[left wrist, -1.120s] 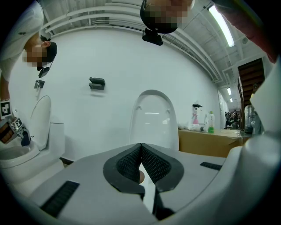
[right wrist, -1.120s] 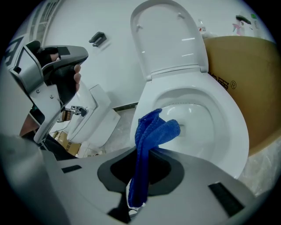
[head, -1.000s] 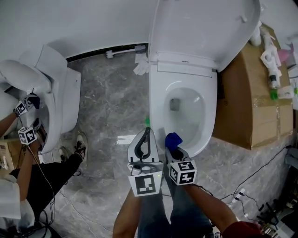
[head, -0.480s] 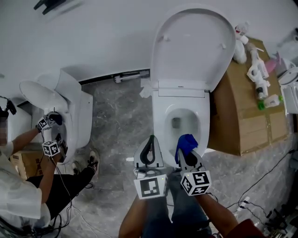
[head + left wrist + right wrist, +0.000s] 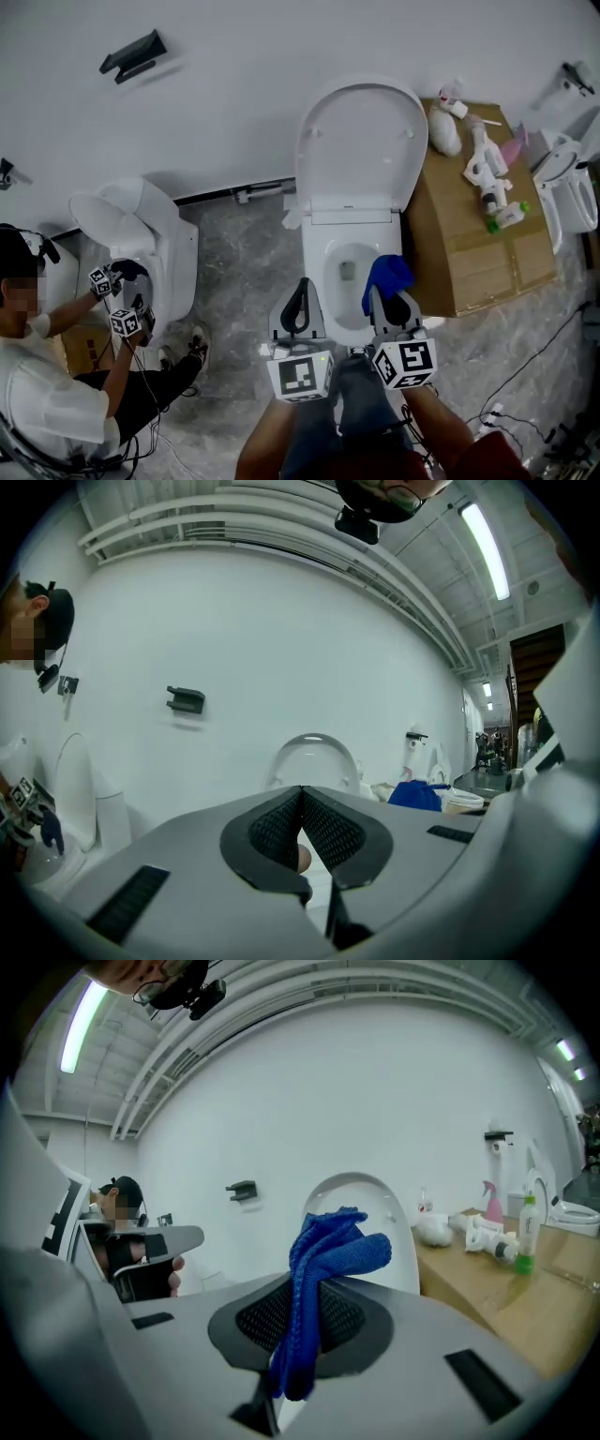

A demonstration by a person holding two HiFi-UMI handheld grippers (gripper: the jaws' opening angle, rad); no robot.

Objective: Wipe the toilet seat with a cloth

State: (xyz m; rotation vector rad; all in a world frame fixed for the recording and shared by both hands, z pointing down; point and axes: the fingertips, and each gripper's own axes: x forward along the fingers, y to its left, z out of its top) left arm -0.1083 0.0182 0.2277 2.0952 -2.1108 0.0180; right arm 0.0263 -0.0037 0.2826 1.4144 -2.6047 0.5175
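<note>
The white toilet (image 5: 330,281) stands with its lid (image 5: 356,155) raised against the wall and its bowl showing below. My right gripper (image 5: 384,295) is shut on a bunched blue cloth (image 5: 388,273), held up in the air in front of the bowl. In the right gripper view the cloth (image 5: 323,1260) sticks up between the shut pads, with the lid (image 5: 380,1206) behind it. My left gripper (image 5: 300,286) hangs beside it, shut and holding nothing. In the left gripper view its jaws (image 5: 302,797) meet, with the lid (image 5: 312,757) beyond.
A cardboard box (image 5: 469,239) to the right of the toilet carries spray bottles (image 5: 487,178). At the left a second toilet (image 5: 150,239) has a seated person (image 5: 47,394) working at it with grippers. Cables (image 5: 525,356) lie on the grey floor at right.
Both grippers have risen away from the toilet's front rim, the right one carrying the blue cloth up with it. The head view has pulled back and shows more of the room.
</note>
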